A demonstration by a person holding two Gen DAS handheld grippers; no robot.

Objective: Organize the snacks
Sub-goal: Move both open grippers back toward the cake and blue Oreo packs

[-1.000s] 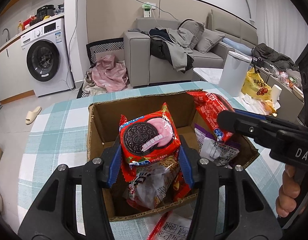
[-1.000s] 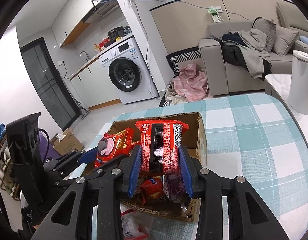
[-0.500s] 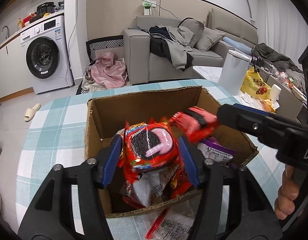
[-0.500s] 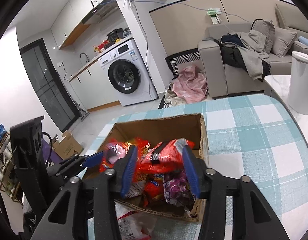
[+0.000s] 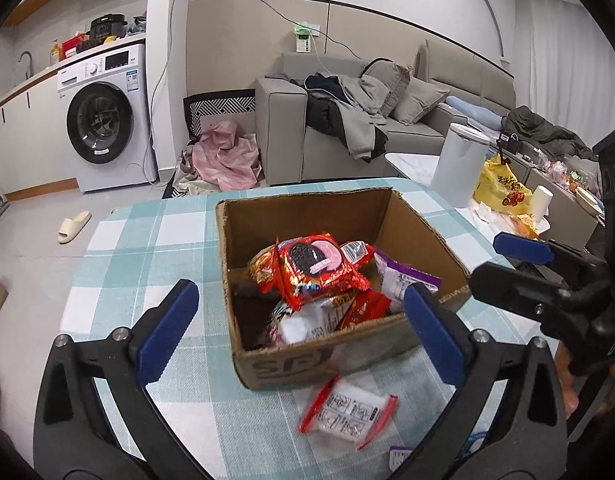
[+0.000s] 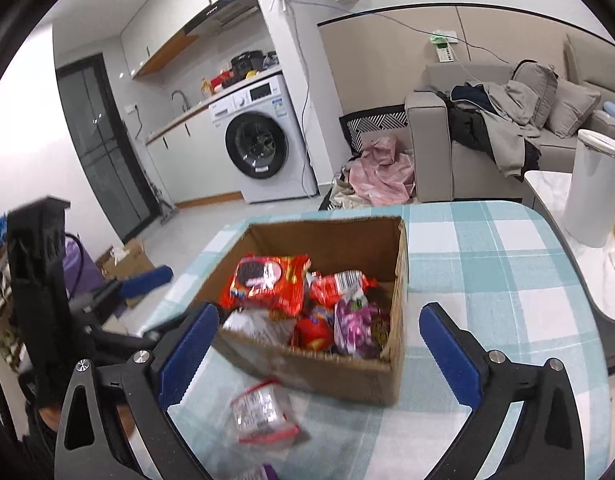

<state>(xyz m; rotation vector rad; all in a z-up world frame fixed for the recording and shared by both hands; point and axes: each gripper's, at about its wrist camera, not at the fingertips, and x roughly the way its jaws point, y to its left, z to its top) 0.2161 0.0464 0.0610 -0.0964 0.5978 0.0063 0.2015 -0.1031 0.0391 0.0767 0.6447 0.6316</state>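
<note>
Left gripper (image 5: 299, 320) and right gripper (image 6: 319, 344) hovering spread and empty; light, crinkly clear red-edged packet (image 5: 349, 412) lying near the brown cardboard box (image 5: 347, 356), likely best pinched at its sealed edge.

Washing machine (image 5: 101, 120), grey sofa (image 5: 347, 128), tiled floor (image 5: 27, 232)

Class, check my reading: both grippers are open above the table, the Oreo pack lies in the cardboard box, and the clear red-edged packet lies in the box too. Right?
Not quite. The clear red-edged packet lies on the checked tablecloth in front of the cardboard box, as the left wrist view shows. The Oreo pack is inside, and the left gripper and right gripper are open.
</note>
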